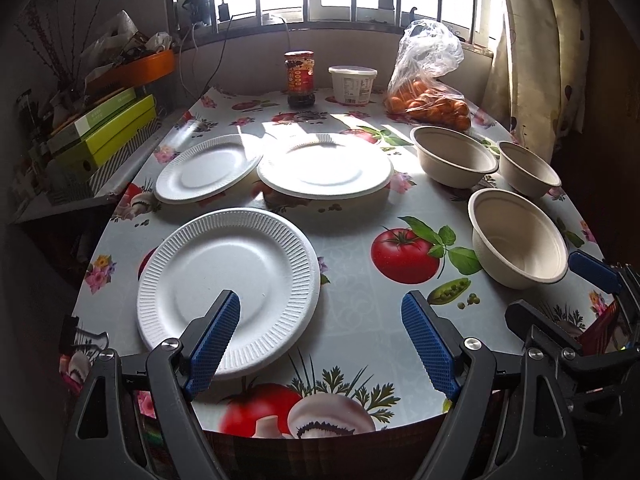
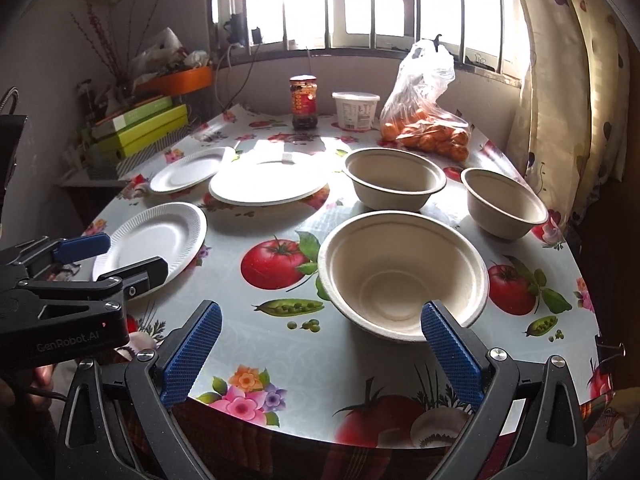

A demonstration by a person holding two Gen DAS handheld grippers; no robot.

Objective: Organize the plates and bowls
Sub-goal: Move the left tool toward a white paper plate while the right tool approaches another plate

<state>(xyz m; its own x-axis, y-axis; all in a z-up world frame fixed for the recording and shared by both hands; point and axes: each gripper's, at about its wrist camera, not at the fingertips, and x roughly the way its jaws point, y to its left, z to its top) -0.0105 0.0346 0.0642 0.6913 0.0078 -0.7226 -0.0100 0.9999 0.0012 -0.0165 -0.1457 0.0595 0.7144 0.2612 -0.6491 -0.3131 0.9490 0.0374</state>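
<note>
Three white paper plates lie on the table: a near ribbed one [image 1: 228, 288] [image 2: 156, 240], a far left one [image 1: 206, 168] [image 2: 186, 175] and a larger middle one [image 1: 324, 166] [image 2: 268, 184]. Three beige bowls stand to the right: a near one [image 1: 518, 238] [image 2: 404, 274], a far one [image 1: 454, 156] [image 2: 394, 178] and a right one [image 1: 528, 168] [image 2: 504, 202]. My left gripper [image 1: 322, 316] is open and empty, its left finger over the near plate. My right gripper [image 2: 320, 326] is open and empty, its right finger by the near bowl's front rim.
A sauce jar [image 1: 299, 79], a white tub [image 1: 353, 84] and a bag of oranges [image 1: 430, 100] stand at the back of the table [image 1: 352, 320]. Green boxes [image 1: 104, 128] are stacked left of it. A curtain [image 1: 540, 48] hangs at the right.
</note>
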